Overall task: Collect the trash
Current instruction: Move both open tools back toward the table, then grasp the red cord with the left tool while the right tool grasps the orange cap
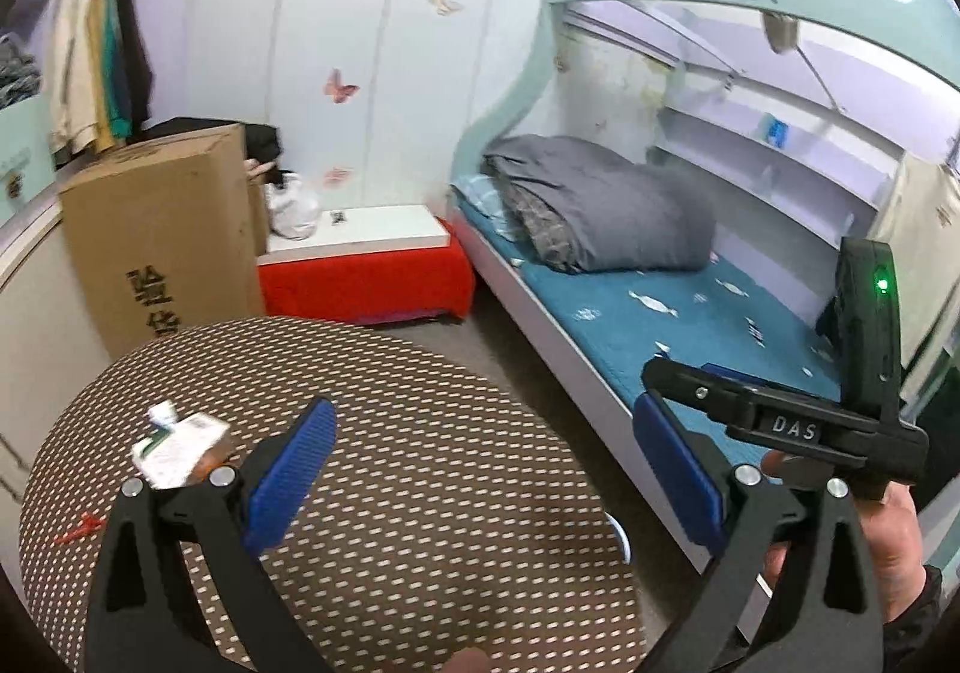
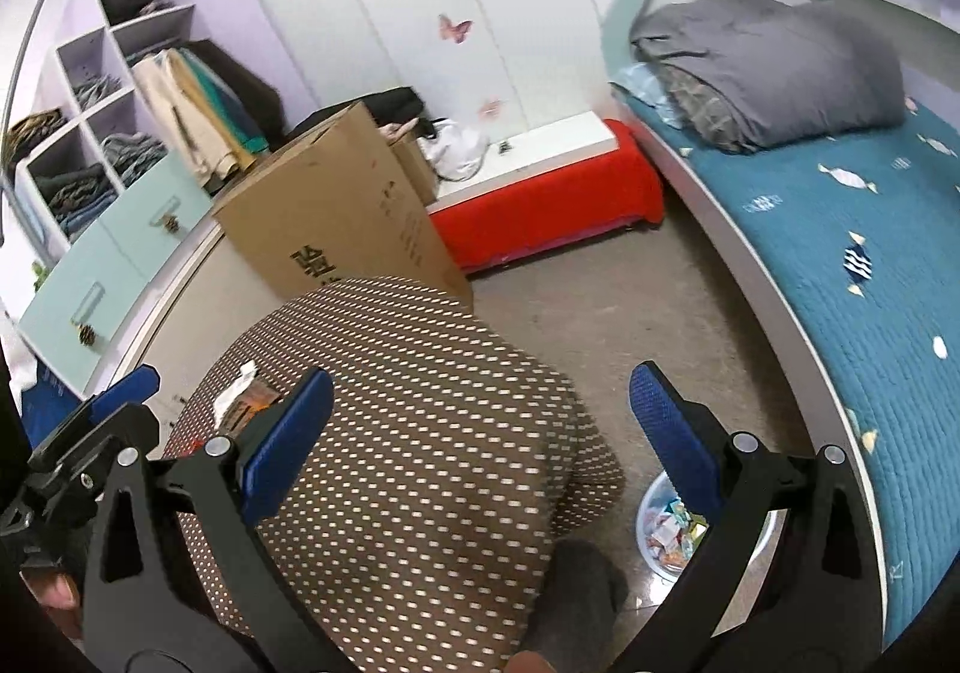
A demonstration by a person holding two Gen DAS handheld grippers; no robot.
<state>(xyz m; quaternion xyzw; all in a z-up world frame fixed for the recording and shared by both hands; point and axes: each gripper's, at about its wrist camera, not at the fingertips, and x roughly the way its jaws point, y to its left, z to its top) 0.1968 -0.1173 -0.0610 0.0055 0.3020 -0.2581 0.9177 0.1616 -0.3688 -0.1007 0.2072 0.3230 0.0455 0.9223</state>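
Both grippers, left gripper (image 1: 486, 463) and right gripper (image 2: 480, 427), hang above the round dotted table (image 1: 420, 433) with blue pads spread wide, nothing between them. Beyond the table stands a cardboard box (image 1: 156, 229). On the floor beside the table, a small bin (image 2: 654, 529) holds wrappers. A crumpled package (image 1: 180, 445) lies on the table's far-left part; a red scrap (image 1: 78, 530) sits near its left edge.

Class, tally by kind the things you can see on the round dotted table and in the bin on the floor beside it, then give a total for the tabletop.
Crumpled packets or cartons on the round table: 1
Red scraps on the table: 1
Bins on the floor: 1, holding colourful wrappers too jumbled to count
Total on the tabletop: 2
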